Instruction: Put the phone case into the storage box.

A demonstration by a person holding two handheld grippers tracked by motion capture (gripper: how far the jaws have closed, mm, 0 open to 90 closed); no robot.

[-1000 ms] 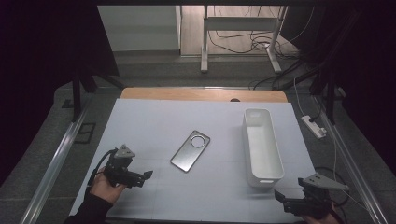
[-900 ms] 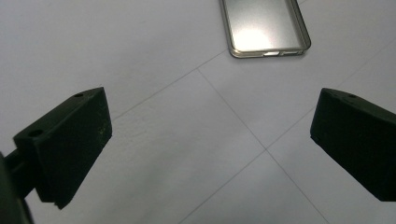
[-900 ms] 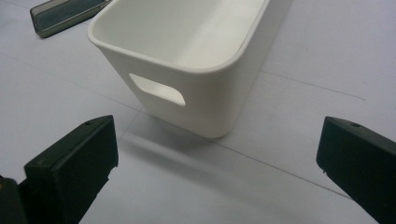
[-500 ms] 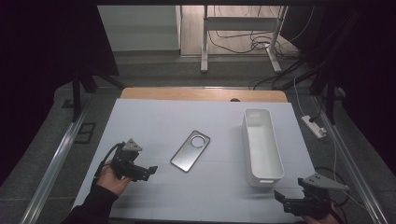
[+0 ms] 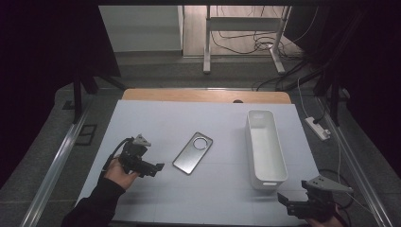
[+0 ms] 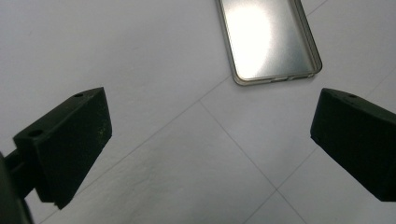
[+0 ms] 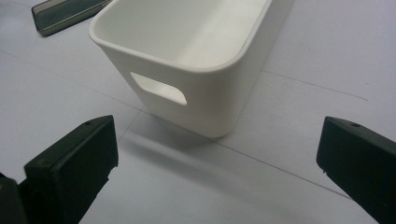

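White sheeting covers the table (image 5: 156,123), with a silver phone case (image 5: 192,152) lying flat near its middle. Just left of the case, the left gripper (image 5: 152,168) points toward it, jaws spread wide, holding nothing. Right of the case stands a white bin (image 5: 265,146). Beyond the bin's near end, the right gripper (image 5: 289,202) hovers, jaws spread.

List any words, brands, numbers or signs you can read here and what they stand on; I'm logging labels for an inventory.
None can be read.
Phone case: plain grey, no print visible.
White bin: plain, no label visible.
Left gripper and right gripper: black jaws open, no markings legible.
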